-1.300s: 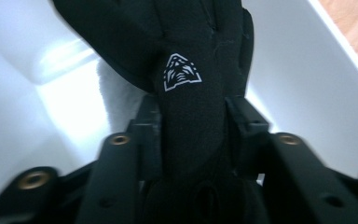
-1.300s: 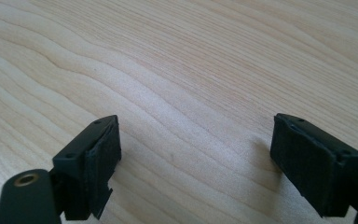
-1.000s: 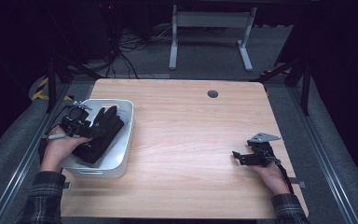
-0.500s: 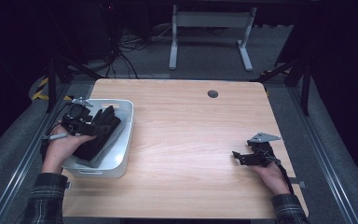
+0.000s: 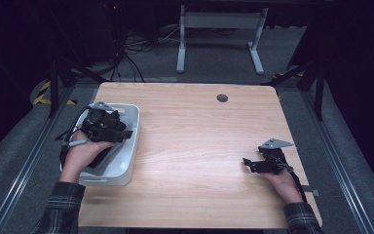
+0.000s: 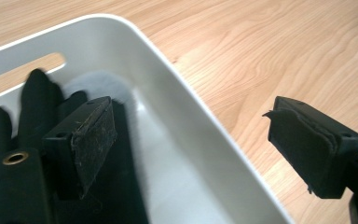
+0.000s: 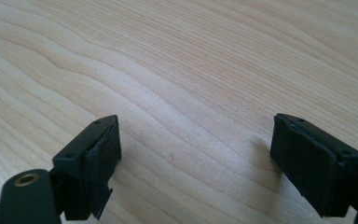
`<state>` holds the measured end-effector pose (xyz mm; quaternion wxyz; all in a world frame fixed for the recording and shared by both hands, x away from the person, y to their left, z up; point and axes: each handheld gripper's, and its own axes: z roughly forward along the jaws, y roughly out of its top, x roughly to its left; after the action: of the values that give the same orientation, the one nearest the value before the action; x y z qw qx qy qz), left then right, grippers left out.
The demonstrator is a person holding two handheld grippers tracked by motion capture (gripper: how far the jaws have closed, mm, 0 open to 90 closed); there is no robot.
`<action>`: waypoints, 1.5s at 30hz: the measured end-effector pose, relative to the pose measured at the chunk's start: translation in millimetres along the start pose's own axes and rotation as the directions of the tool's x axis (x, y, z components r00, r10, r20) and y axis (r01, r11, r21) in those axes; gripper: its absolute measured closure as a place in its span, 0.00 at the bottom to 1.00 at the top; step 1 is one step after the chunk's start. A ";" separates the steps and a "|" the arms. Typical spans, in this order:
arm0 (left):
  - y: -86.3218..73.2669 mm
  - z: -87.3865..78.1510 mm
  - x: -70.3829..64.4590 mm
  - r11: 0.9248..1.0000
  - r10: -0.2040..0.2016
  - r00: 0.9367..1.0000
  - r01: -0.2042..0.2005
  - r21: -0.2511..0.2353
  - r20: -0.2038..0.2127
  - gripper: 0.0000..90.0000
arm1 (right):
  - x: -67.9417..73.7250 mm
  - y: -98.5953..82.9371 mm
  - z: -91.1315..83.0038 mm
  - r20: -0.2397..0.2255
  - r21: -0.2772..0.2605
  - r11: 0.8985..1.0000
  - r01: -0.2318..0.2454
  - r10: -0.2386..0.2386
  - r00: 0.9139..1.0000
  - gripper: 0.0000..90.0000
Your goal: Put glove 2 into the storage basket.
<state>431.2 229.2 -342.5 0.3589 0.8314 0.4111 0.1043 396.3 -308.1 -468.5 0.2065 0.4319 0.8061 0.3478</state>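
**Left gripper open over the glove in the bin**

The left gripper [image 6: 205,140] has its jaws spread wide with nothing between them. One pad [image 6: 95,140] hangs inside the white bin [image 6: 177,88], the other sits out past the bin's rim over bare wood. The black glove [image 6: 32,107] lies in the bin, to the side of and below the inner pad, its fingers pointing toward the slotted handle end of the bin. In the high view the glove [image 5: 100,157] runs roughly along the bin's length, partly hidden under the hand. To take it, I judge the gripper must shift inward across the rim and drop, so both pads straddle the fabric.

The right gripper [image 7: 196,163] is equally wide open and holds nothing, resting low on the table [image 5: 199,146] near its right edge, well apart from the bin. The left hand is plainly the nearer one.

The table is pale wood grain, bare apart from the bin [image 5: 126,141] and a small dark grommet [image 5: 222,98] near the far edge. Beyond are grey carpet, a desk frame [image 5: 219,39], cables and darkness.
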 end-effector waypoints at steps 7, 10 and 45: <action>5.4 9.3 -20.1 0.999 0.025 0.999 -0.024 -0.022 0.039 0.17 | 0.0 0.0 0.0 0.000 0.000 1.000 0.000 0.000 1.000 0.19; 7.7 14.6 -32.2 0.999 0.043 0.998 -0.041 -0.034 0.055 0.17 | 0.0 0.0 0.0 0.000 0.000 1.000 0.000 0.000 1.000 0.18; 2.4 96.7 -134.0 0.984 0.178 0.967 -0.169 -0.061 0.182 0.17 | 0.1 0.0 0.0 0.001 0.000 1.000 0.000 0.000 1.000 0.18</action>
<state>392.2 77.1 -394.2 0.4038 0.8621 0.2989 0.0660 396.3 -308.0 -468.5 0.2067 0.4322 0.8060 0.3475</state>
